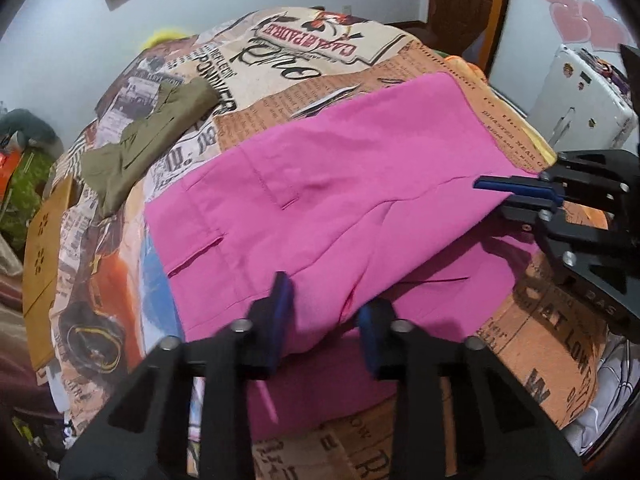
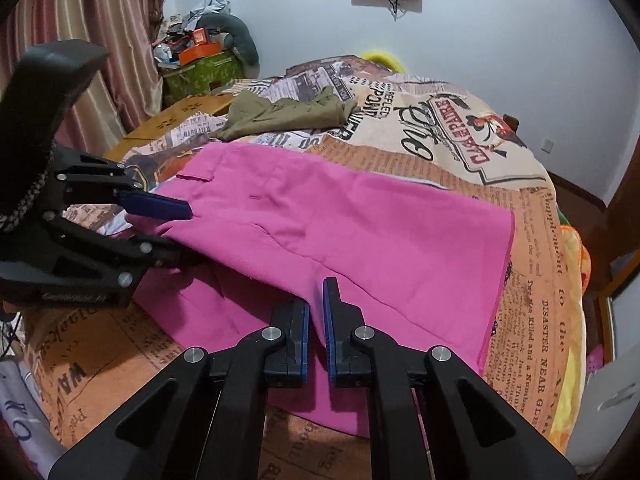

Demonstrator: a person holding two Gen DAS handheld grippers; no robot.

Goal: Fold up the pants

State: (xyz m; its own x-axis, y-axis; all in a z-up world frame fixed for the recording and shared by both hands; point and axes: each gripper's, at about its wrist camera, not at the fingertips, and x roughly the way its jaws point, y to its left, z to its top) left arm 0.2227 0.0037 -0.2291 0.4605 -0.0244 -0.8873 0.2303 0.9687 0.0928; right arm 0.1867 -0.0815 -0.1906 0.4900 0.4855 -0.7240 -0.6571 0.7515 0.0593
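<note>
Pink pants (image 1: 320,184) lie on the bed, folded over lengthwise, and also show in the right wrist view (image 2: 380,240). My left gripper (image 1: 326,312) is open, its jaws wide apart around the raised near edge of the pants near the waist. It shows at the left of the right wrist view (image 2: 176,232). My right gripper (image 2: 316,320) is nearly shut and pinches the upper layer's edge further along the leg. It shows at the right of the left wrist view (image 1: 504,196).
Olive green pants (image 1: 148,136) lie folded at the far left of the printed newspaper-pattern bedspread (image 1: 560,320). A wooden headboard (image 1: 44,256) is on the left. A white suitcase (image 1: 584,96) stands at right. Cluttered boxes (image 2: 200,60) sit by the curtain.
</note>
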